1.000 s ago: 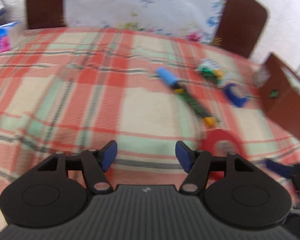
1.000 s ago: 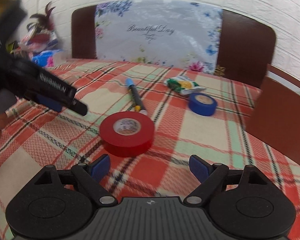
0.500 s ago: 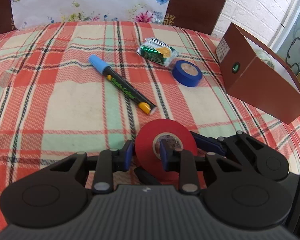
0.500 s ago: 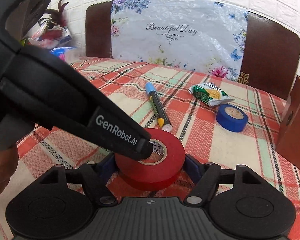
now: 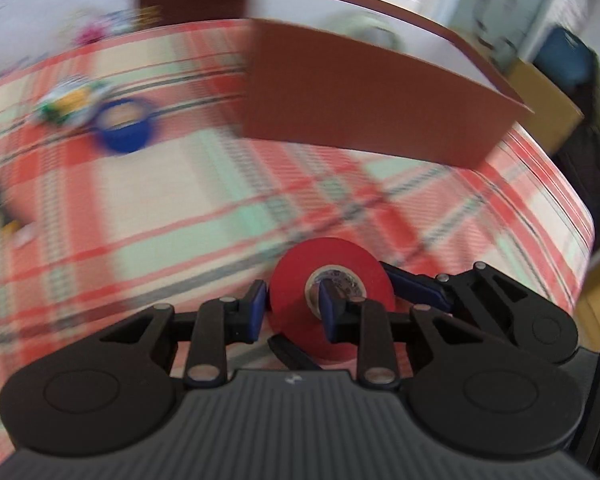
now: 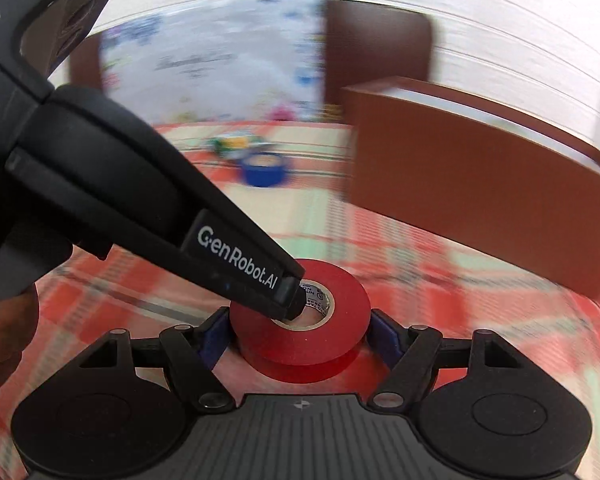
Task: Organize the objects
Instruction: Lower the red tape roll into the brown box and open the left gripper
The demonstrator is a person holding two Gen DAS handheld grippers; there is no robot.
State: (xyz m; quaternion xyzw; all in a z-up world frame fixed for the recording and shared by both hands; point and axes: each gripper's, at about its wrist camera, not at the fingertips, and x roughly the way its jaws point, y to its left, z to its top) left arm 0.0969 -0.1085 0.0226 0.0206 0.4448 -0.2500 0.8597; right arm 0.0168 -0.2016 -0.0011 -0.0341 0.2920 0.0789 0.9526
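Two tape rolls, red [image 6: 300, 320] and blue [image 6: 263, 170]; one brown box [image 6: 480, 200].

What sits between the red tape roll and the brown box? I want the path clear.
Only bare checked tablecloth between the red tape roll and brown box; both wrist views show it, though blurred.

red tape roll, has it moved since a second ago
Yes. The red tape roll, held by both grippers, has moved toward the brown box, away from the blue tape roll.

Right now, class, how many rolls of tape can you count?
2. The red roll sits between both grippers' jaws, in front of the brown box. The blue roll lies farther back on the tablecloth. Others may be hidden.
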